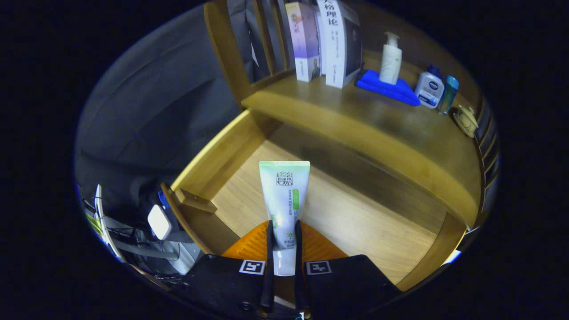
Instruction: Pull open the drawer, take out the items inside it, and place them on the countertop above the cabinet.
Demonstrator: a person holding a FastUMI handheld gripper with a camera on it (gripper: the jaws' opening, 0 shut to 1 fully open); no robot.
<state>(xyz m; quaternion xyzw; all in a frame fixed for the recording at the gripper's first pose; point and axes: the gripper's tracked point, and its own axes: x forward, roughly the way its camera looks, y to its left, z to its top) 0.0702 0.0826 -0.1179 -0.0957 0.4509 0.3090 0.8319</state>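
A white and green tube (284, 195) stands up between my fingers, its flat crimped end pointing away from me. My gripper (284, 240) is shut on the tube near its cap end, with both fingers pressed against its sides. Below and beyond the tube lies the open wooden drawer (355, 213), its bare floor showing. The cabinet's countertop (364, 120) runs above the drawer's far edge. Whether the tube rests on the drawer floor or hangs above it is unclear.
On the countertop stand two books (326, 42), a white pump bottle (391, 58) on a folded blue cloth (386, 86), a small white bottle (429, 89), a thin teal bottle (449, 94) and a small figure (466, 120). Left of the drawer are cables and a white device (158, 222).
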